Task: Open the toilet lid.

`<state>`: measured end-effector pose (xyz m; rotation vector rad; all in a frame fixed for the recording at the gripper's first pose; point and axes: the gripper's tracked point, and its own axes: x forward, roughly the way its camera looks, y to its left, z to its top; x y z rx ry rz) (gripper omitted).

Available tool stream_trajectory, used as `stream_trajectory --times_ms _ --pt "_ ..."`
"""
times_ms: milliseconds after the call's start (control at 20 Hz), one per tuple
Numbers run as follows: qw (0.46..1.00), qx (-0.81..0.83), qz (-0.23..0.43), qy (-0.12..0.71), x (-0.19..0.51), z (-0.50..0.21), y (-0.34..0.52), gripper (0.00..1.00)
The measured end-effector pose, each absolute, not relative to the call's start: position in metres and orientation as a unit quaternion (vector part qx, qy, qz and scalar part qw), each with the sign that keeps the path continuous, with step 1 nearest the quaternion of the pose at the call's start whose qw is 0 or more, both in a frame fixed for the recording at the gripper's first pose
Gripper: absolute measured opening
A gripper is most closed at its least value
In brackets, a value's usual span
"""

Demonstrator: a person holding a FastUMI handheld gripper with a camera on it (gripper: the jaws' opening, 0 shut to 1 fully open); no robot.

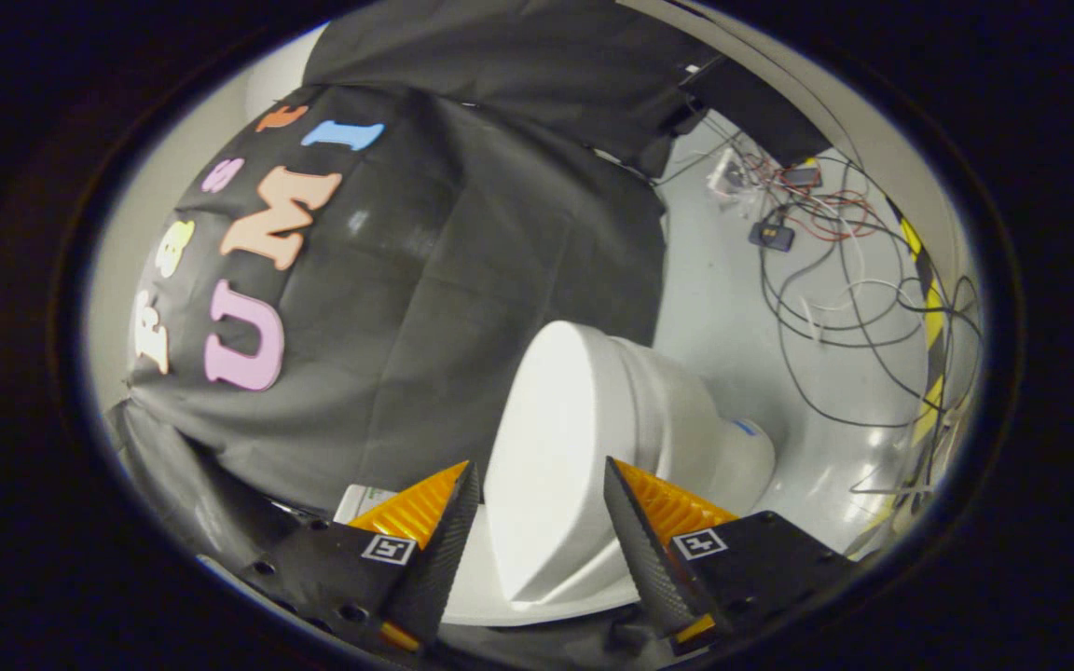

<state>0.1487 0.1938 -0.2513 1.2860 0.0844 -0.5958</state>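
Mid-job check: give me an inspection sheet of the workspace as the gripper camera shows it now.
Surface: pale grey floor, glossy, with reflections.
Job's things: white toilet; its lid reaches in between the fingers; whether it is closed or raised cannot be told.
Clutter: small white object beside the toilet, too small to identify.
Gripper: gripper open, a finger on each side of the lid's edge, neither clearly pressing on it.
Cables: loose tangle of wires on the floor beyond the toilet, with small devices.
Surroundings: black cloth wall; yellow-black hazard tape.
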Motion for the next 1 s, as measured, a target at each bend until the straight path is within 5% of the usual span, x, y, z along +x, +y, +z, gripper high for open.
stream_trajectory --times_ms 400,550,1000 --pt "0.722 0.616 -0.287 0.130 0.142 -0.305 0.218 0.85" --pt "0.719 0.622 -0.265 0.163 0.152 -0.317 0.232 0.61" --pt "0.712 0.649 -0.236 0.127 0.174 -0.319 0.229 0.55"
